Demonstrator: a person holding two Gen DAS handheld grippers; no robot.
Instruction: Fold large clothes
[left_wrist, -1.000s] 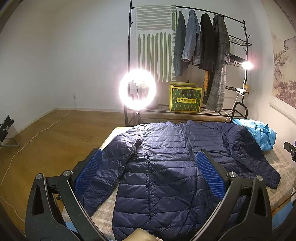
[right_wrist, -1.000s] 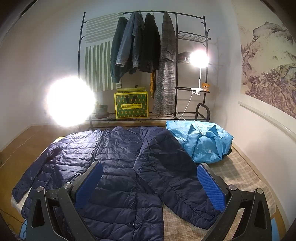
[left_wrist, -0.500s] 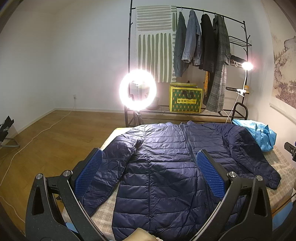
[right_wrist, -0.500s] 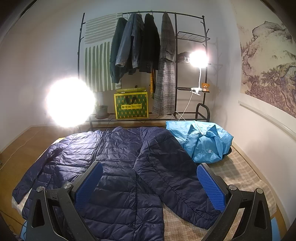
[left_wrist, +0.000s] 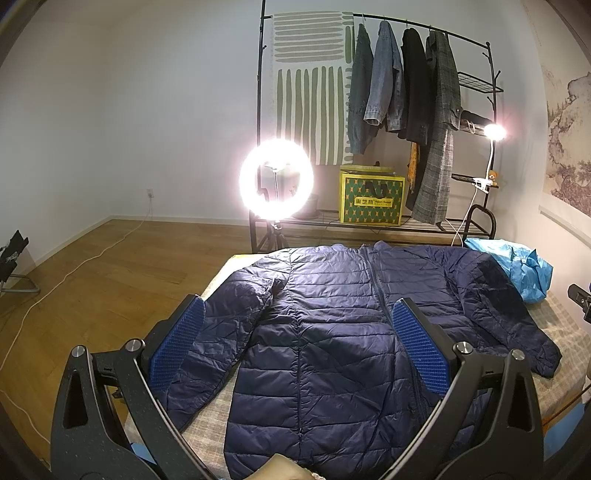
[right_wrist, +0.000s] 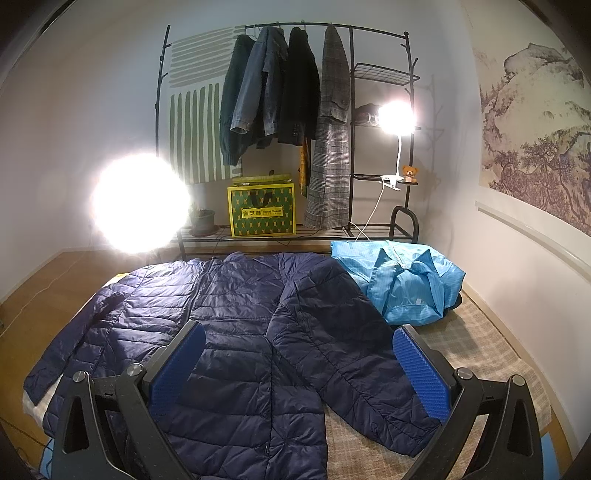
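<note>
A navy quilted puffer jacket (left_wrist: 332, 332) lies flat and zipped, front up, on a checked bed cover (left_wrist: 561, 328), sleeves spread to both sides. The right wrist view shows the same jacket (right_wrist: 240, 332) with its right sleeve angled toward the near edge. My left gripper (left_wrist: 295, 332) hovers open above the jacket's left half, blue pads wide apart, holding nothing. Over the jacket's right sleeve and hem, my right gripper (right_wrist: 299, 354) is open and empty as well. Both stay clear of the fabric.
A crumpled light blue garment (right_wrist: 402, 284) lies at the bed's far right corner. Behind the bed stand a black clothes rack (left_wrist: 406, 74) with hanging coats, a yellow-green box (left_wrist: 371, 199), a bright ring light (left_wrist: 277, 179) and a clip lamp (right_wrist: 395, 118). Wooden floor (left_wrist: 92, 280) lies left.
</note>
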